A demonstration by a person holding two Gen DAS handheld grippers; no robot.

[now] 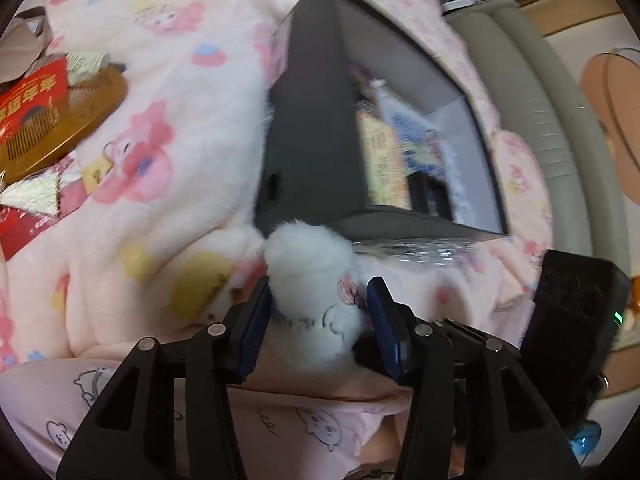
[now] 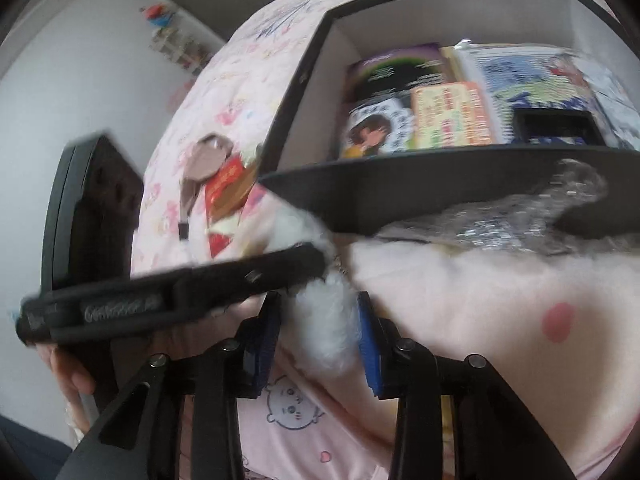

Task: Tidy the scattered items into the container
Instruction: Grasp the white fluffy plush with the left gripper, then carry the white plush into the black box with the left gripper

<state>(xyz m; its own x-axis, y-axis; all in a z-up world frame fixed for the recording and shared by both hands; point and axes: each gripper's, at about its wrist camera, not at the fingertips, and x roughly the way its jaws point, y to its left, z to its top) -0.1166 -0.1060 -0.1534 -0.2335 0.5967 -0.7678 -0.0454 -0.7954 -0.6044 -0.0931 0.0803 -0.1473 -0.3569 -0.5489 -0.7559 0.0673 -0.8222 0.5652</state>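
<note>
A white fluffy plush toy (image 1: 316, 300) with a pink patch is held between the blue pads of my left gripper (image 1: 318, 300), just in front of the black box (image 1: 304, 120). The same toy (image 2: 324, 320) also sits between the blue pads of my right gripper (image 2: 318, 316), which is shut on its other end. The left gripper's arm (image 2: 180, 296) crosses the right wrist view. The box (image 2: 400, 196) is open and holds several books and packets (image 2: 452, 116).
A gold comb tin (image 1: 60, 120), red envelopes (image 1: 28, 96) and a foil triangle (image 1: 32, 196) lie on the pink blanket (image 1: 168, 60) at left. Crinkled clear wrap (image 2: 500, 224) lies by the box front. A beige cap (image 2: 208, 156) lies beyond the box corner.
</note>
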